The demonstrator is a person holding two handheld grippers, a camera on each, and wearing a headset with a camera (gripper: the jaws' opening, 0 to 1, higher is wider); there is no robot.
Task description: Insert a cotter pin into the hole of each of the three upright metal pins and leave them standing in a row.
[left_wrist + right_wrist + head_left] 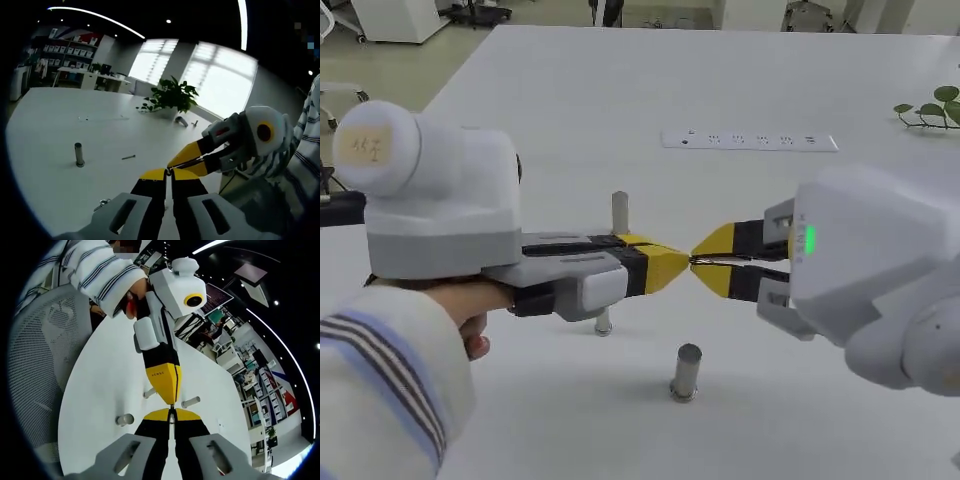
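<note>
Three short upright metal pins stand on the white table: one at the back (620, 211), one under the left gripper (603, 322) and one in front (687, 372). My left gripper (682, 262) and right gripper (698, 263) meet tip to tip above the table. A thin cotter pin (722, 262) lies lengthwise between the right gripper's shut jaws. Its end (168, 171) sits pinched at the shut tips of my left gripper (169, 174). In the right gripper view the right gripper (171, 416) faces the left gripper (171, 401), with the metal pins (125, 419) (191, 401) beyond.
A white power strip (750, 140) lies at the back of the table and plant leaves (930, 108) at the far right. Loose small metal parts (128, 157) (101, 203) lie on the table near a metal pin (78, 154). A mesh chair (45, 370) stands by the table edge.
</note>
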